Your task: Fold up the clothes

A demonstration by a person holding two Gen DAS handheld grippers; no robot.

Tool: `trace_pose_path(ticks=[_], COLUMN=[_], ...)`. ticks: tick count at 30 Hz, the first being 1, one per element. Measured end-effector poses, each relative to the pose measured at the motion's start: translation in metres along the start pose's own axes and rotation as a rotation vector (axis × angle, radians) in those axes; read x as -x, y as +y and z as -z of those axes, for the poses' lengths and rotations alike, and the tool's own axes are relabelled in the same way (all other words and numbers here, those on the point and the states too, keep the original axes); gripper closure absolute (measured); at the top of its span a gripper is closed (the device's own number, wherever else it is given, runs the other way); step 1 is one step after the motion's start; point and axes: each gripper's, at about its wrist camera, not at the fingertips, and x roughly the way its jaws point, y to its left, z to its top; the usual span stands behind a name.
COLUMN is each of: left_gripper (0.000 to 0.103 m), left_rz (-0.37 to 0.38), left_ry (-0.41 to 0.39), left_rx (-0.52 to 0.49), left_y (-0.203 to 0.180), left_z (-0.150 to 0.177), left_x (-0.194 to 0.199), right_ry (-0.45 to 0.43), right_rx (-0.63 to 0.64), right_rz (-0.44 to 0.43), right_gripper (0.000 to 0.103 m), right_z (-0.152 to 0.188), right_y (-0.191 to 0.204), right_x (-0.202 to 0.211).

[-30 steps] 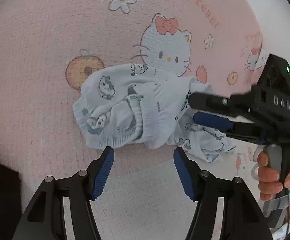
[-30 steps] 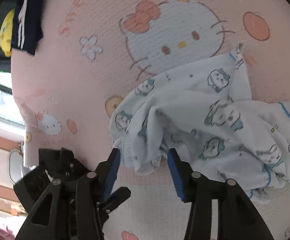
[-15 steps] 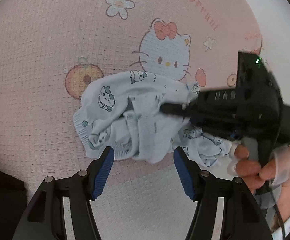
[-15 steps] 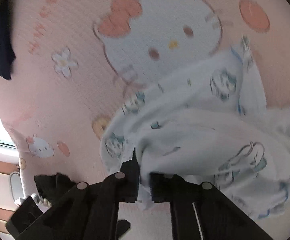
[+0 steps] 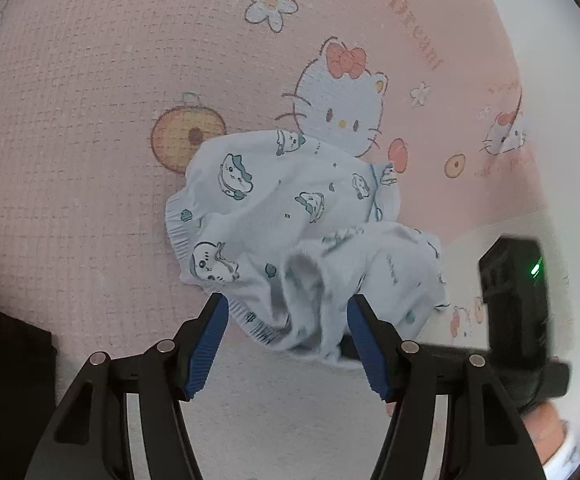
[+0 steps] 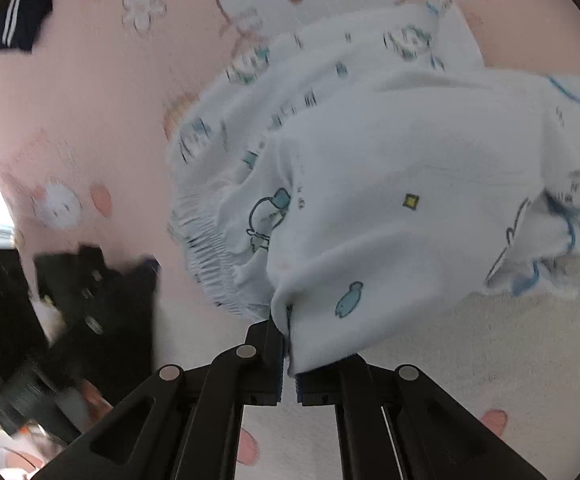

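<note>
A small white garment (image 5: 290,232) printed with teal cartoon animals lies crumpled on the pink blanket (image 5: 90,120). My right gripper (image 6: 288,344) is shut on a fold of the garment (image 6: 390,160), near its gathered elastic edge, and lifts that fold toward the camera. In the left wrist view the right gripper's black body (image 5: 518,292) comes in from the right, low beside the cloth. My left gripper (image 5: 288,340) stands open, and the garment's near edge lies between its blue pads (image 5: 206,344) without being pressed.
The pink blanket carries cat, flower and fruit prints, and its edge runs down the right of the left wrist view. A dark navy garment with white stripes (image 6: 22,20) lies at the far left. A person's hand (image 5: 550,428) holds the right gripper.
The right gripper closed on the garment's edge and pulled the fold over toward the near side, dropping lower beside the left gripper. The left gripper stayed open, almost in place.
</note>
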Motion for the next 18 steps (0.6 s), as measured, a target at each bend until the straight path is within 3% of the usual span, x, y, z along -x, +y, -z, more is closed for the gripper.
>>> trace_pose_path(ticks=[4,9,11,12,13,16,18], left_gripper=[0.044,0.044,0.044,0.044,0.044,0.044,0.044], left_rz=[0.011,-0.044,-0.043,-0.038,-0.032,-0.065,-0.093], left_ry=[0.028,0.019,0.011,0.005,-0.001,-0.024,-0.034], left_rx=[0.019,0.013,0.042,0.058,0.073,0.049,0.048], left_y=[-0.005,-0.019,-0.02,-0.021,-0.021,-0.03,-0.034], left_z=[0.003,0.005,0.005,0.004,0.004,-0.001,-0.003], left_x=[-0.009,-0.017,-0.015,-0.013,-0.011,-0.009,-0.009], right_ry=[0.016,0.002,-0.005,0.004,0.013,0.008,-0.067], right_rx=[-0.009,0.06,0.129,0.173,0.204,0.255,0.209], right_rz=[-0.004,0.008,0.003,0.018,0.049,0.112,0.101], right_gripper=[0.101,0.1,0.086,0.063,0.049,0.048,0.047], right_z=[0.009,0.015,0.015,0.014,0.013,0.014,0.005], right_y=[-0.016,-0.022,-0.018,-0.017,-0.017,-0.026,-0.053], right_x=[-0.005,-0.002,0.008,0.016,0.025,0.059,0.094])
